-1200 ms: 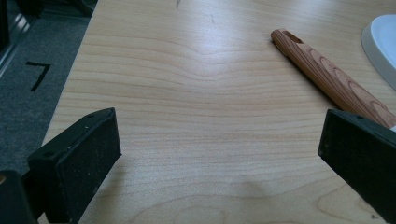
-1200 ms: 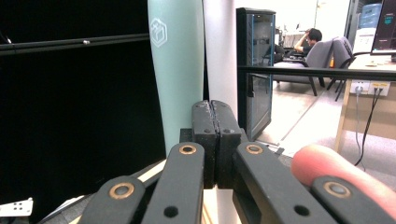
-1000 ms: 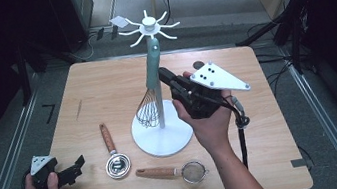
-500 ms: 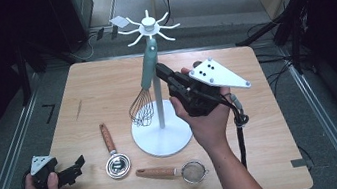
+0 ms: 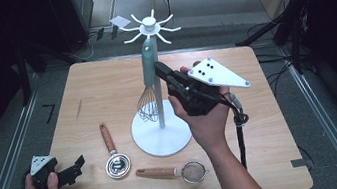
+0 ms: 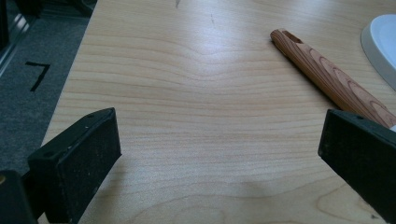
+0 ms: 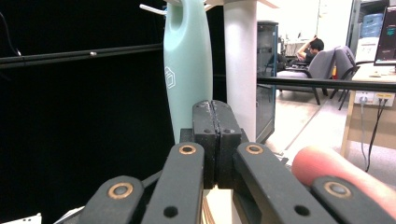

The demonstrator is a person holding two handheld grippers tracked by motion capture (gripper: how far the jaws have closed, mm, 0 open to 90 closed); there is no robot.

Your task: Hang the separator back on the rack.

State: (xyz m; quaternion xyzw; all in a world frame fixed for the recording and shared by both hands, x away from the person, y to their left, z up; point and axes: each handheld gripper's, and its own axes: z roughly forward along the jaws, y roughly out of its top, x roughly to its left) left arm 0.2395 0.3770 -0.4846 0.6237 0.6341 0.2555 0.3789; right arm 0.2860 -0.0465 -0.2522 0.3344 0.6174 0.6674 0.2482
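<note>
- Whisk: hangs from one arm of the white stand, its pale green handle uppermost and its wire head lowest, just above the round base. In the right gripper view the handle stands directly beyond the jaw tips, beside the stand's white pole.
- Right gripper: held up off the table, jaws pointing at the whisk handle. The two jaws are pressed flat together with nothing between them; whether their tips touch the handle cannot be told. A fingertip of the holding hand shows at lower right in this gripper's own view.
- Stand: a white disc base near the middle of the table, a pole, and a crown of radiating hook arms at the top.
- Wooden-handled strainer: flat on the table left of the base; its handle runs diagonally in the left gripper view.
- Second wooden-handled strainer: in front of the base, near the table's front edge, mesh bowl to the right.
- Left gripper: low at the table's front left corner, well apart from the whisk; jaws spread wide over bare wood, holding nothing.
- Table: light wood top.
</note>
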